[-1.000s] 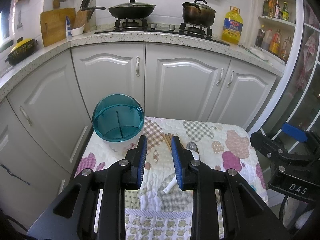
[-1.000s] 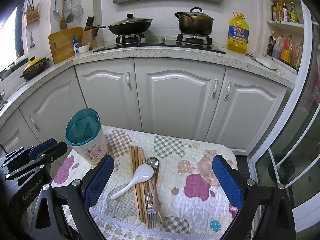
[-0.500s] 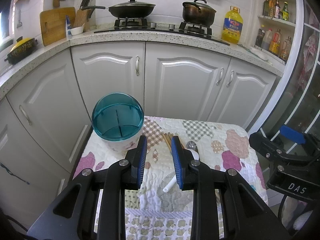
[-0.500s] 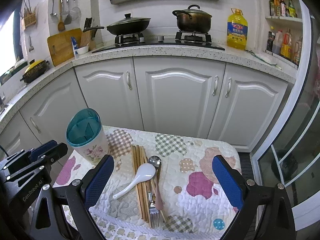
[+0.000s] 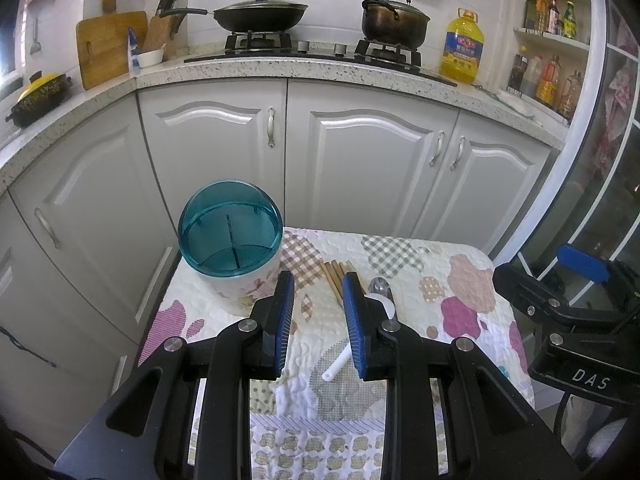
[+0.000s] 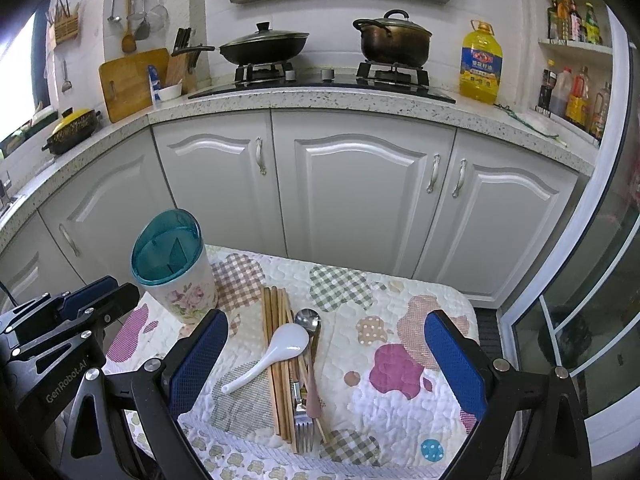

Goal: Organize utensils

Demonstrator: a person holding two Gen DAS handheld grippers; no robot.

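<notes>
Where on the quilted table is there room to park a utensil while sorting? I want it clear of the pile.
Free: the quilted table right of the utensil pile, out to its right edge. Crowded: the left side, where the teal-topped holder stands beside the chopsticks.

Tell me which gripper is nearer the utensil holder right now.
Left. The left gripper hovers open beside the utensil holder; the right gripper, open, hangs over the chopsticks and white spoon, farther away.

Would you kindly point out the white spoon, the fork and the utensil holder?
white spoon (image 6: 289,341), right wrist view, on its bowl.
fork (image 6: 304,436), right wrist view, on its tines.
utensil holder (image 6: 188,294), right wrist view, on its floral wall.
</notes>
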